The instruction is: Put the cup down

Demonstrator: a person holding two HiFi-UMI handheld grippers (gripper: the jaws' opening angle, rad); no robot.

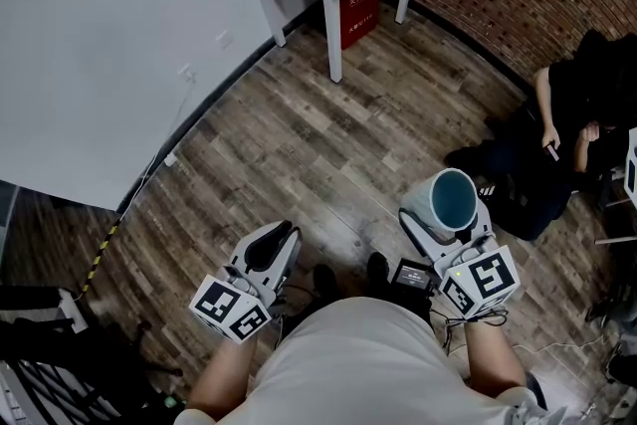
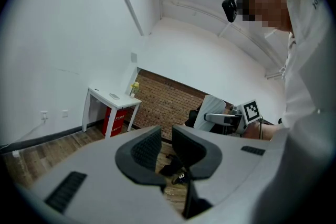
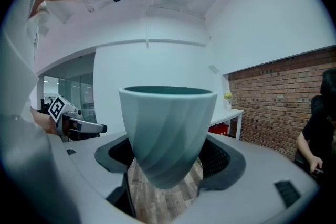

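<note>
The right gripper point(image 1: 448, 219) clamps the ribbed teal cup point(image 3: 167, 113) low between wide jaws above the wooden floor point(image 1: 318, 144), and it looks light, rigid, slick and likely breakable, while the left gripper point(image 2: 165, 147) sits barely parted and empty.

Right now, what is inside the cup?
From the head view, the cup shows only its bare teal inside. The right gripper view sees just its rim, so the bottom is hidden there.
</note>
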